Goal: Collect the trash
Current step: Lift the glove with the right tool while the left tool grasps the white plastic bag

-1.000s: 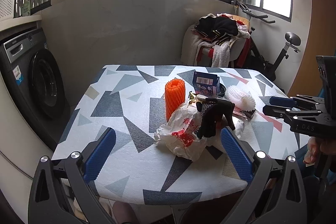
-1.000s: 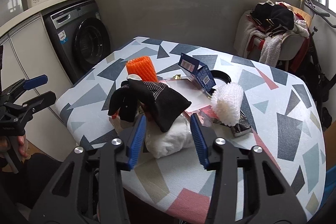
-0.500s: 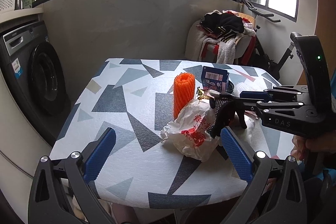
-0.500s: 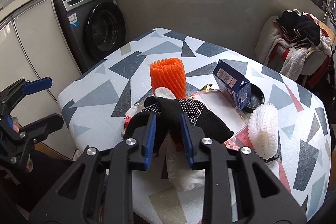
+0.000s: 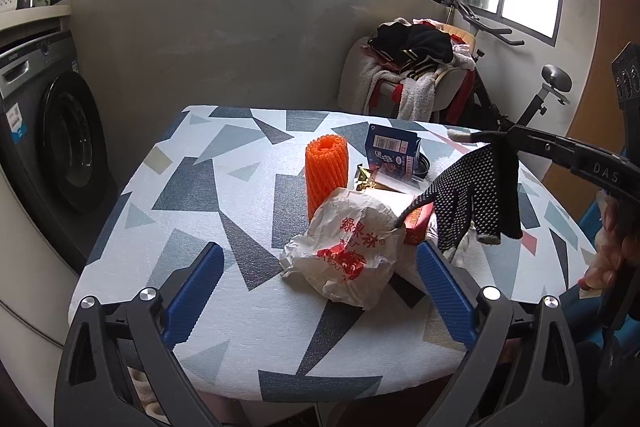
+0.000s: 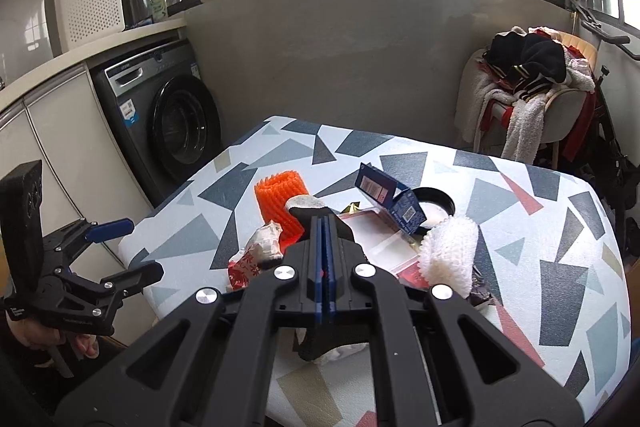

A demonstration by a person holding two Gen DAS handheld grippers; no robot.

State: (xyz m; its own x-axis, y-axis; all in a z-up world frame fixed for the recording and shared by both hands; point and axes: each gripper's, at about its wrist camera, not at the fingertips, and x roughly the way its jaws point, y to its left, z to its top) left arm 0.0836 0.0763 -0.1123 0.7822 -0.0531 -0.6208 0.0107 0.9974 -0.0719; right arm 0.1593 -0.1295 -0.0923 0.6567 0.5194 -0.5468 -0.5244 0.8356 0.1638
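My right gripper (image 6: pixel 322 223) is shut on a black dotted work glove (image 5: pixel 476 195) and holds it in the air above the table; the glove (image 6: pixel 304 213) hangs down from its tips. Under it lies a crumpled white plastic bag with red print (image 5: pixel 348 243), also in the right wrist view (image 6: pixel 256 255). Behind stand an orange foam net sleeve (image 5: pixel 326 169), a blue carton (image 5: pixel 392 153) and a white foam net (image 6: pixel 450 251). My left gripper (image 5: pixel 316 291) is open and empty at the table's near edge, in front of the bag.
The table (image 5: pixel 224 187) has a geometric-patterned cover. A washing machine (image 5: pixel 48 131) stands to the left. A chair piled with clothes (image 5: pixel 408 75) and an exercise bike (image 5: pixel 532 99) stand behind the table. A black round lid (image 6: pixel 434 205) and red flat packaging (image 6: pixel 380 247) lie by the carton.
My right gripper closed fully on the black glove and lifted it off the white bag. My left gripper stayed open and shifted slightly.
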